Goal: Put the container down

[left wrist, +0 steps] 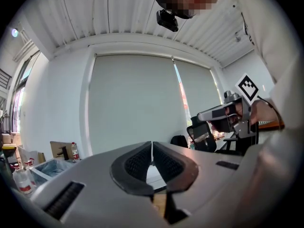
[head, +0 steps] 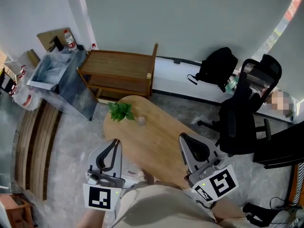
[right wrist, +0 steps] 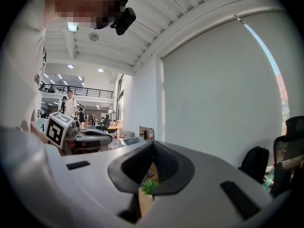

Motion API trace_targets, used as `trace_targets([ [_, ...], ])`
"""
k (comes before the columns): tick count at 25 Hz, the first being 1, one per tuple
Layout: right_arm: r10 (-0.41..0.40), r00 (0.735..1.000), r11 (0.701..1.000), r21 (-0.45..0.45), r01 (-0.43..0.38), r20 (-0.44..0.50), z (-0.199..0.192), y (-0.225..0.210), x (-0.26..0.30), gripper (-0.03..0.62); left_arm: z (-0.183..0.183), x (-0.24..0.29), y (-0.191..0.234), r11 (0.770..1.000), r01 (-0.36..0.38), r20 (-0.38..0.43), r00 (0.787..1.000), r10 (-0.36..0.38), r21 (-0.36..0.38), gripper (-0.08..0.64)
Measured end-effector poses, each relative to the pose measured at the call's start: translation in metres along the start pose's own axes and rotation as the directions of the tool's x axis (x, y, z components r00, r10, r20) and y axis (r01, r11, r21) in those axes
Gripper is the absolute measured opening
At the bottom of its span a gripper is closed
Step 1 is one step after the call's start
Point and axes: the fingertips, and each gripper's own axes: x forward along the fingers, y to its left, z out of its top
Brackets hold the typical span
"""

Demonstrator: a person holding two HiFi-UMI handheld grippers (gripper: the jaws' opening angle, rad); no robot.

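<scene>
A small clear container (head: 141,121) stands on the oval wooden table (head: 156,141), right beside a little green plant (head: 120,111). Neither gripper touches it. My left gripper (head: 115,142) hangs off the table's near left edge, its jaws pressed together with nothing between them (left wrist: 152,144). My right gripper (head: 183,137) is over the table's near right edge, and its jaws also meet at the tips with nothing held (right wrist: 153,144). In the right gripper view the plant (right wrist: 149,186) shows through the gap below the tips. Each gripper view shows the other gripper held in a hand.
A wooden cabinet (head: 118,72) stands beyond the table. A black office chair (head: 244,113) and a black backpack (head: 217,66) are at the right. A grey bin (head: 52,70) with bottles and a slatted bench (head: 35,141) are at the left.
</scene>
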Motion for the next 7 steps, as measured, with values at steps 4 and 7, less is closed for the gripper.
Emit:
trace_targets([
  [4, 0.011, 1.0, 1.0, -0.003, -0.011, 0.0, -0.0002, 0.0022, 0.0003, -0.005, 0.002, 0.0007, -0.0034, 1.0, 0.002, 0.0, 1.0, -0.002, 0.003, 0.014],
  [7, 0.019, 1.0, 1.0, -0.005, -0.019, -0.002, 0.0007, 0.0042, 0.0028, -0.005, 0.0046, 0.0013, -0.0031, 1.0, 0.008, 0.004, 1.0, -0.008, 0.005, 0.014],
])
